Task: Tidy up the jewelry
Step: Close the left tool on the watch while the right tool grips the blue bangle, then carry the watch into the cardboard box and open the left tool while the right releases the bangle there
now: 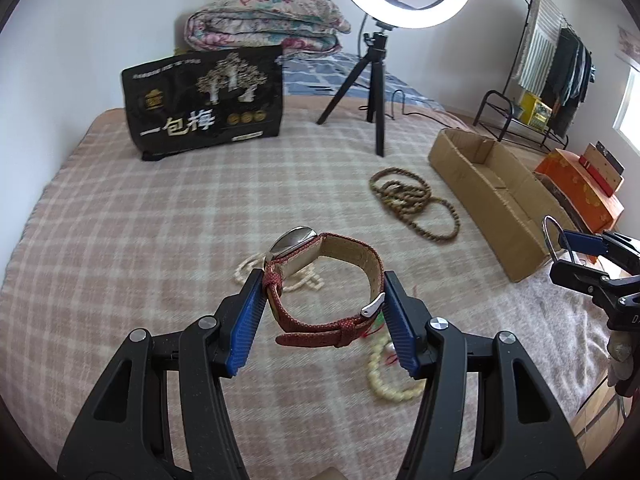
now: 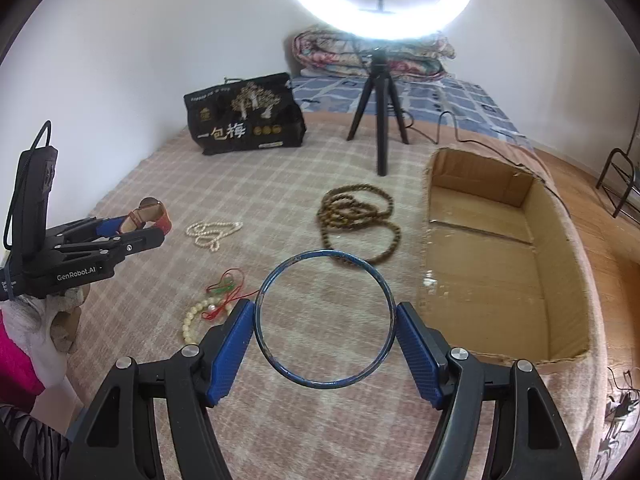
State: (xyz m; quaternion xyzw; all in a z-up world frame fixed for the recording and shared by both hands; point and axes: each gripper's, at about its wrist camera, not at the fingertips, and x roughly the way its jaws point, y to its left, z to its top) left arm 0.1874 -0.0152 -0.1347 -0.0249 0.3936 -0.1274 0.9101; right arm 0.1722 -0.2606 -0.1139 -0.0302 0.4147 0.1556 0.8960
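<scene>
My left gripper is shut on a red-strapped watch with a silver case, held above the bed; the gripper with the watch shows at the left of the right wrist view. My right gripper is shut on a thin blue bangle, held above the blanket left of an open cardboard box; the gripper also shows in the left wrist view. On the blanket lie a brown bead necklace, a white pearl strand, a cream bead bracelet and a red cord piece.
A black printed bag stands at the back left. A ring light on a black tripod stands mid-bed. Folded quilts lie by the wall. An orange box and a clothes rack are at the right.
</scene>
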